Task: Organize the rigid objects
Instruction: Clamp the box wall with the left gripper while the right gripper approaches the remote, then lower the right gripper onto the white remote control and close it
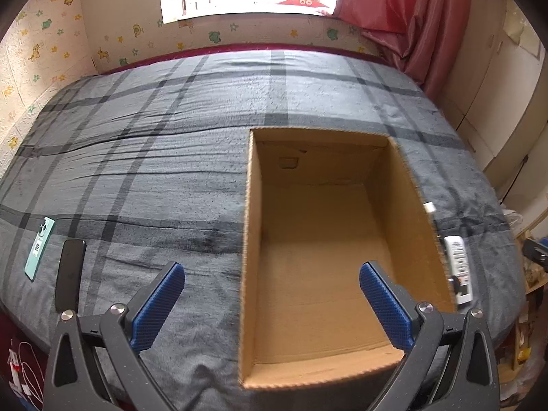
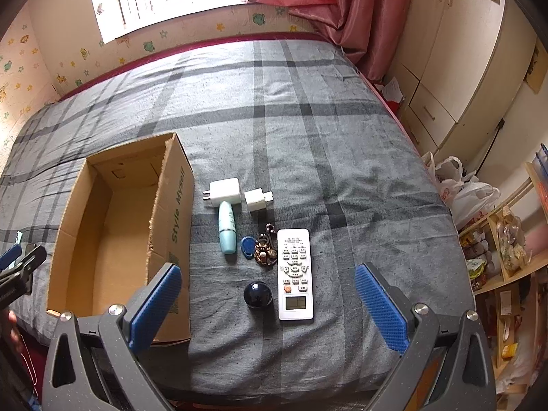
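Right wrist view showed my right gripper spread wide and empty, hovering above the bed over a cluster of small items. Left wrist view showed my left gripper likewise released and empty, held over the box.

Findings:
- The box stood open on the bed with nothing visible inside; I judged that no item had yet been stowed.
- To the right of the box, apart from it, lay two chargers, a pale tube whose top overlapped the nearer charger, a blue fob just beside a brown ornament, a remote and a dark ball.
- The ball sat just beside the remote's lower left edge; I could not tell whether they touched.
- To the left of the box, two phones lay side by side, near my left gripper.

Assessment: the task stood at its first step, choosing and approaching an item.

Requirement for the next move: my right gripper would need to descend with one finger on either side of the ball or the remote, close firmly, and carry the item left over the box wall. The ball looked liable to roll on the soft cover, so a centred grasp seemed advisable.
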Available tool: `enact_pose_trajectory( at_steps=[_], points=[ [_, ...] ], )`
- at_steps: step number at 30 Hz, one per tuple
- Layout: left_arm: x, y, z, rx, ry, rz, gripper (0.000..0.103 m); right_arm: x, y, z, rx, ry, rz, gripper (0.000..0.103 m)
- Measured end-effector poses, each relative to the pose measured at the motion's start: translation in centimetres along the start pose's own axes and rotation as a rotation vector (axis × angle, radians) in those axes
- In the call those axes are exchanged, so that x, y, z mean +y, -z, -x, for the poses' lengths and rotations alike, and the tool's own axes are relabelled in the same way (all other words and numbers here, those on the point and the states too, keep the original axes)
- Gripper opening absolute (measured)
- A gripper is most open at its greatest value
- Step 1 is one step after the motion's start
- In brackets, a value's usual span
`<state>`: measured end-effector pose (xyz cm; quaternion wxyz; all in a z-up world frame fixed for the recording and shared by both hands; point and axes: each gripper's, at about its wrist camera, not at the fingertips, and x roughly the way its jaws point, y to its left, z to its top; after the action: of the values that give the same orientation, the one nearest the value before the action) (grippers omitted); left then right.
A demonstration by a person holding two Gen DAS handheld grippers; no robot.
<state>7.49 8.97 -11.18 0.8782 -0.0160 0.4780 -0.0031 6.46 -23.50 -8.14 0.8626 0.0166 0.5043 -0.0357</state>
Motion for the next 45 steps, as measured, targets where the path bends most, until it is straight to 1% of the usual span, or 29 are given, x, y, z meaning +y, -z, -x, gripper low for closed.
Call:
enact_pose_trajectory(
  at_steps=[1, 4, 7, 9, 11, 13, 15, 17, 19, 21, 23, 25, 26, 27, 28, 30, 31, 33, 35, 45],
  points=[
    [0.2, 0.0, -0.8, -0.001, -0.006, -0.009, 0.103, 0.0, 0.1, -0.2, 0.005, 0.0, -0.001, 0.103],
    [0.8, 0.1, -3.0, 0.006, -0.072, -0.052, 0.103, 0.1, 0.3, -0.7, 0.014, 0.004, 0.003, 0.103],
    [1.7, 0.4, -4.6, 0.007, -0.069, -0.045, 0.103, 0.1, 0.5, -1.0, 0.022, 0.01, 0.009, 0.103],
    [2.3, 0.5, -5.6, 0.021, -0.071, -0.029, 0.103, 0.1, 0.5, -1.2, 0.028, 0.013, 0.012, 0.103],
    [2.5, 0.5, -6.4, 0.031, -0.061, -0.032, 0.103, 0.1, 0.6, -1.4, 0.035, 0.018, 0.014, 0.103],
    [2.6, 0.4, -7.0, 0.03, -0.052, -0.043, 0.099, 0.2, 0.6, -1.6, 0.039, 0.02, 0.018, 0.103],
    [2.5, 0.2, -7.5, 0.04, -0.063, -0.06, 0.091, 0.3, 0.6, -1.6, 0.037, 0.023, 0.023, 0.103],
    [2.6, 0.0, -7.8, 0.05, -0.052, -0.061, 0.09, 0.4, 0.6, -1.5, 0.037, 0.026, 0.03, 0.103],
    [2.7, -0.3, -8.2, 0.056, -0.027, -0.056, 0.086, 0.5, 0.6, -1.5, 0.037, 0.028, 0.034, 0.103],
    [2.5, -0.7, -8.7, 0.064, -0.034, -0.067, 0.077, 0.6, 0.6, -1.6, 0.039, 0.028, 0.037, 0.103],
    [2.5, -1.1, -9.2, 0.067, -0.032, -0.065, 0.073, 0.8, 0.6, -1.6, 0.039, 0.031, 0.042, 0.103],
    [2.4, -1.4, -9.7, 0.079, -0.007, -0.063, 0.066, 0.9, 0.6, -1.5, 0.037, 0.033, 0.048, 0.103],
    [2.5, -1.5, -10.0, 0.085, 0.01, -0.058, 0.056, 0.9, 0.6, -1.4, 0.034, 0.035, 0.05, 0.103],
    [2.4, -1.6, -10.2, 0.091, 0.015, -0.057, 0.051, 0.9, 0.5, -1.3, 0.03, 0.037, 0.05, 0.103],
    [2.3, -1.7, -10.5, 0.094, 0.006, -0.062, 0.049, 0.9, 0.5, -1.2, 0.028, 0.04, 0.05, 0.103],
    [2.3, -1.8, -10.9, 0.101, -0.017, -0.073, 0.038, 0.9, 0.4, -1.2, 0.027, 0.043, 0.048, 0.103],
    [2.3, -1.9, -11.1, 0.108, -0.006, -0.075, 0.037, 0.8, 0.4, -1.1, 0.027, 0.043, 0.047, 0.103],
    [2.4, -2.0, -11.4, 0.122, 0.02, -0.077, 0.026, 0.8, 0.4, -1.1, 0.027, 0.045, 0.048, 0.103],
    [2.0, -1.9, -11.6, 0.13, 0.034, -0.091, 0.021, 0.8, 0.4, -1.1, 0.027, 0.042, 0.048, 0.103],
    [2.0, -1.8, -11.9, 0.15, 0.038, -0.082, 0.02, 0.3, 0.2, -1.5, 0.018, 0.045, 0.041, 0.103]
  ],
)
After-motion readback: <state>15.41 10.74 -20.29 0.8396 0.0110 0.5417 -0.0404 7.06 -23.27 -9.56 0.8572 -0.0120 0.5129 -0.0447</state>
